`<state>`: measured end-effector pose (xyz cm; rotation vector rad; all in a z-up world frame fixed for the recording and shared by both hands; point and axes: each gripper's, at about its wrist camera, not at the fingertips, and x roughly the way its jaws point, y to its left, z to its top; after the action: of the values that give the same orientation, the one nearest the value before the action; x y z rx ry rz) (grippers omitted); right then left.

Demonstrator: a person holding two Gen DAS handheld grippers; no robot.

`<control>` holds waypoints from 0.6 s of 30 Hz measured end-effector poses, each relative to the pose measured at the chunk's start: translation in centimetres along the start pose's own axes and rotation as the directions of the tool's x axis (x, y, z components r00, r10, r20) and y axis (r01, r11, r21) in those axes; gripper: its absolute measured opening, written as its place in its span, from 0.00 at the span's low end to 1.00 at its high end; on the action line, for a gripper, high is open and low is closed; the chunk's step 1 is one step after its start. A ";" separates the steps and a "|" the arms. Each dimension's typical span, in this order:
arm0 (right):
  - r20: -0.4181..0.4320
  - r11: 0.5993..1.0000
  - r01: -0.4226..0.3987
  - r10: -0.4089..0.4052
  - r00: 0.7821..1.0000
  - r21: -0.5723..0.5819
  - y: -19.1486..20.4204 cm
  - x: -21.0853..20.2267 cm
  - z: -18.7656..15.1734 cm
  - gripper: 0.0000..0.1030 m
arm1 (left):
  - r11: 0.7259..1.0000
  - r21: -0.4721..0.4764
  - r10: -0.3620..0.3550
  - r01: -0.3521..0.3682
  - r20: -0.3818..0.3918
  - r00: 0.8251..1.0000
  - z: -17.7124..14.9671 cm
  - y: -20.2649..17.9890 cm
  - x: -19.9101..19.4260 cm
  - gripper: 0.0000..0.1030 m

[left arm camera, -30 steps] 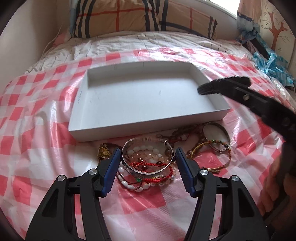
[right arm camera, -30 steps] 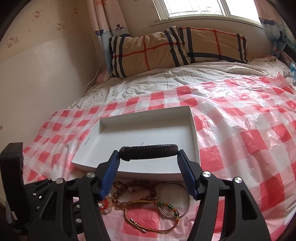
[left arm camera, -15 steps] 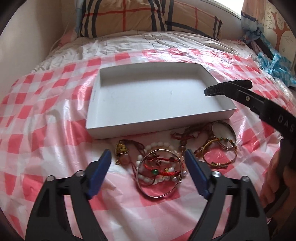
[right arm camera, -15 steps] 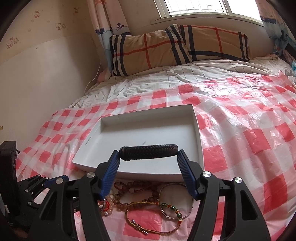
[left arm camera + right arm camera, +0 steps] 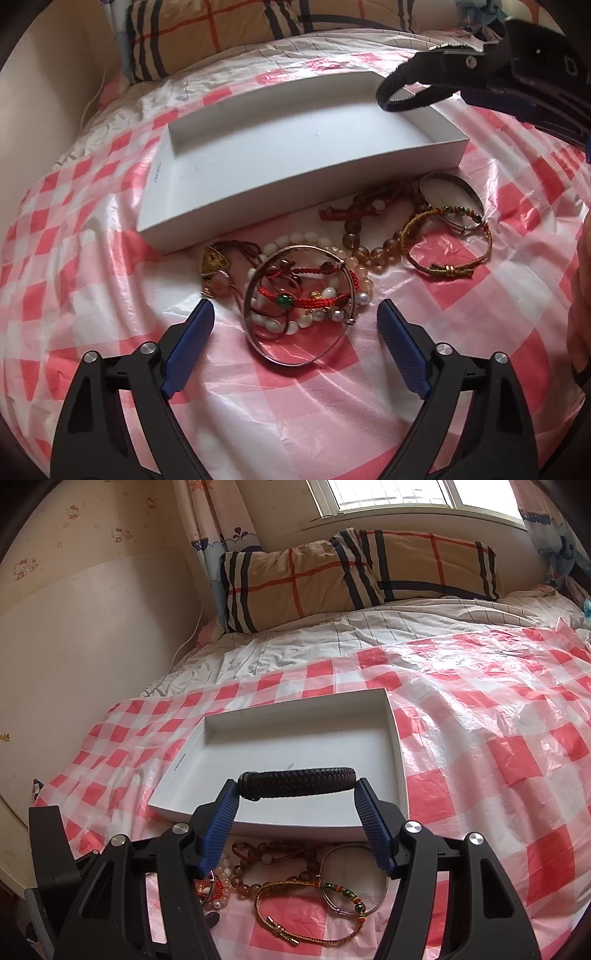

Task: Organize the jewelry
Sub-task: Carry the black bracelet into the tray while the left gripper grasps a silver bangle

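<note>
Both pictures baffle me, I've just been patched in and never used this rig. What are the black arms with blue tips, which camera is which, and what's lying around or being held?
No robot here: a person holds a two-finger gripper in each hand, and each carries a fisheye camera looking along its blue-padded fingers. The left wrist view shows the left gripper open, holding nothing, above a pile of jewelry on the red-checked plastic sheet: a silver bangle over pearl and red-cord bracelets, brown beads and a gold cord bracelet. Behind them sits a white tray, with nothing in it. The right wrist view shows the right gripper shut on a black braided bracelet, held above the tray's near edge.
</note>
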<state>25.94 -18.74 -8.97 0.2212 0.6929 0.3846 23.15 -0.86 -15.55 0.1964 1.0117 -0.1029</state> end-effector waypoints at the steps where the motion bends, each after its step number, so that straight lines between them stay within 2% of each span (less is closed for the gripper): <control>1: 0.001 1.000 0.000 0.000 1.000 0.000 0.0 0.0 0.0 0.61 | 1.000 -0.018 -0.022 0.022 -0.011 1.000 0.0 0.2 0.2 0.58; 7: 0.004 1.000 0.000 0.000 1.000 0.002 0.1 -0.1 0.1 0.61 | 0.994 -0.072 -0.078 0.079 0.006 0.997 -0.1 1.3 -0.5 0.57; 12: 0.008 1.000 -0.002 0.002 1.000 0.004 0.2 -0.3 0.2 0.61 | 0.990 -0.092 -0.107 0.111 0.052 0.993 0.1 1.6 -2.0 0.57; 18: 0.009 1.000 -0.016 0.016 1.000 0.005 0.3 -0.1 0.5 0.61 | 0.984 -0.139 -0.095 0.109 0.104 0.990 1.9 2.8 -2.9 0.57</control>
<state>26.11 -18.56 -8.49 0.2337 0.6837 0.3969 23.73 1.50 -11.75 0.0070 0.9281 -0.1313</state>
